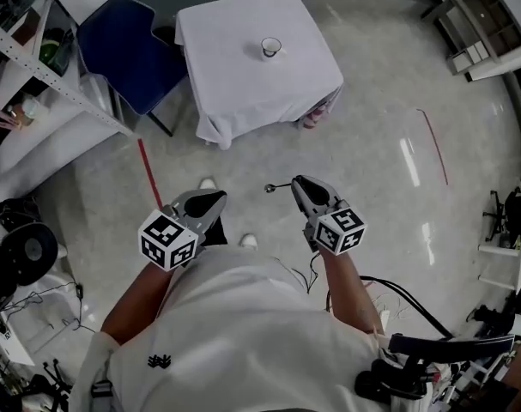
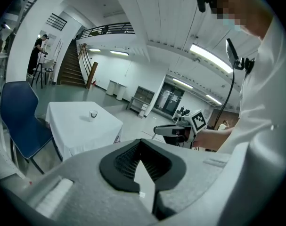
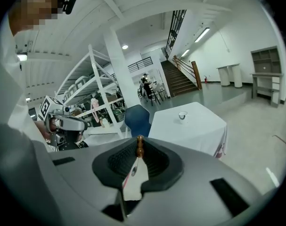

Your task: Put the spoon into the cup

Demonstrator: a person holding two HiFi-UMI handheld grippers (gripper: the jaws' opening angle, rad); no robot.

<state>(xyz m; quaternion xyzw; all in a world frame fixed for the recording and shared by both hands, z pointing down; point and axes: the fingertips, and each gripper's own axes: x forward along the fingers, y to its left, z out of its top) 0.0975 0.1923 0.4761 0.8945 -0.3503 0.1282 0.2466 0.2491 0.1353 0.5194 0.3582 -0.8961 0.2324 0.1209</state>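
Note:
A small clear cup [image 1: 270, 47] stands on a table under a white cloth [image 1: 234, 75], far ahead of both grippers across the floor. My right gripper [image 1: 299, 184] is shut on a thin spoon [image 1: 277, 186] whose small bowl sticks out to the left. In the right gripper view the spoon's brown handle end [image 3: 139, 147] shows at the jaw tips, with the cup [image 3: 182, 115] beyond. My left gripper [image 1: 215, 199] is held level beside the right one. Its jaws meet at the tips with nothing between them [image 2: 140, 142]. The cup [image 2: 93, 114] also shows in the left gripper view.
A blue chair [image 1: 127, 50] stands at the table's left side. Metal shelving [image 1: 37, 67] runs along the left. Red tape lines [image 1: 148, 172] mark the shiny floor. Cables and gear [image 1: 414, 316] lie at the lower right. A person [image 2: 39, 51] stands far off by the stairs.

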